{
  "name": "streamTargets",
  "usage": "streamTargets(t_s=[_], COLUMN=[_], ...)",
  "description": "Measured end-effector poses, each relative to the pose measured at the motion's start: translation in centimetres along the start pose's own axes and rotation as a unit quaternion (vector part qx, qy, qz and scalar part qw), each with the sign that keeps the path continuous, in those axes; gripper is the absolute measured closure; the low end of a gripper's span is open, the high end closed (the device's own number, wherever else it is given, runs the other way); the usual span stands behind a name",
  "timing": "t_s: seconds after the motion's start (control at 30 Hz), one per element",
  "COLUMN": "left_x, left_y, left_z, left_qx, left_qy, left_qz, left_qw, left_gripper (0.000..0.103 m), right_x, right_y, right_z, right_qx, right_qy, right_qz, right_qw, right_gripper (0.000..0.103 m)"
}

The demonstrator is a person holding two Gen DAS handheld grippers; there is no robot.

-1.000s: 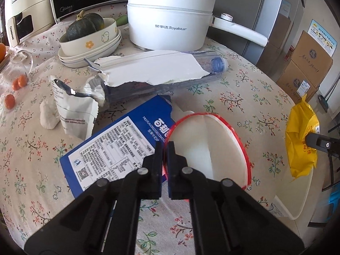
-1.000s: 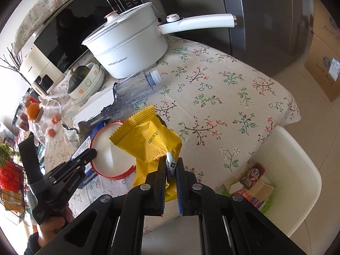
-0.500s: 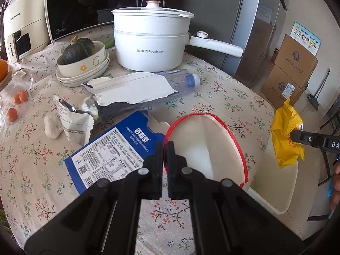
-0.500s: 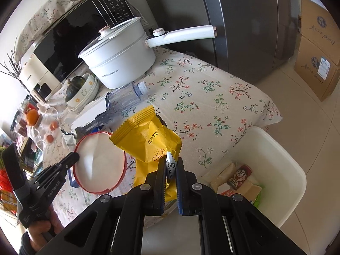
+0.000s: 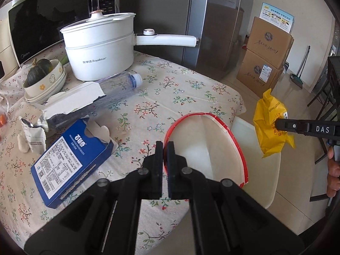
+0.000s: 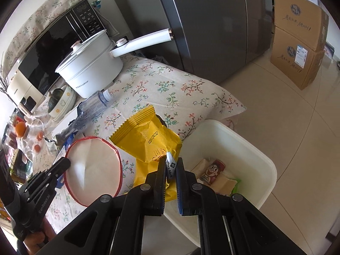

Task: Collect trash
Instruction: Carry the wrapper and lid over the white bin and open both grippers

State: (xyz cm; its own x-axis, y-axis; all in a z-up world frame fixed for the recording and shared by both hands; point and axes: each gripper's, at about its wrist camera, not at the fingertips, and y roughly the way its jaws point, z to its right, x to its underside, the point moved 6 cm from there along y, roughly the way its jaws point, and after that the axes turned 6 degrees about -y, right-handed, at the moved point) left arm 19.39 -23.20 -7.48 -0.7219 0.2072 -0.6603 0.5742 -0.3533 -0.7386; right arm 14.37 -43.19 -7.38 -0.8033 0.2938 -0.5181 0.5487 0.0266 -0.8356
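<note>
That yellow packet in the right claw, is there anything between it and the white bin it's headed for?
Nothing visible blocks it. The right gripper holds the yellow packet beside the open white bin, which has no lid and only some wrappers at its bottom. The red-rimmed paper bowl in the left gripper is off to the other side.

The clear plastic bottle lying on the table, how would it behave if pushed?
The clear plastic bottle lies on its side, so it would probably roll. It looks empty, so likely light. Torn cardboard overlapping one end might stop it.
</note>
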Motion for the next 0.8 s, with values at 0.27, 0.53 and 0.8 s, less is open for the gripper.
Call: streamTargets(t_s=[0.27,0.53,0.8], left_x=[0.6,2.4,3.4], left_y=[1.6,4.4,5.3], left_z=[5.1,8.7,9.5], left_qx=[0.019,0.021,0.029], left_qy=[0.045,0.087,0.106], left_qz=[-0.009,-0.018,-0.016], left_qw=[0.9988,0.9959,0.9938], left_gripper=[0.099,0.099,0.064], right_x=[1.2,2.5,3.2], right_y=[-1.0,-0.7,-0.6], right_z=[5.1,8.5,10.1], right_qx=[0.026,0.047,0.057], right_qy=[0.026,0.039,0.053], right_qz=[0.0,-0.015,-0.023], right_qw=[0.999,0.998,0.997], right_gripper=[0.094,0.094,0.094])
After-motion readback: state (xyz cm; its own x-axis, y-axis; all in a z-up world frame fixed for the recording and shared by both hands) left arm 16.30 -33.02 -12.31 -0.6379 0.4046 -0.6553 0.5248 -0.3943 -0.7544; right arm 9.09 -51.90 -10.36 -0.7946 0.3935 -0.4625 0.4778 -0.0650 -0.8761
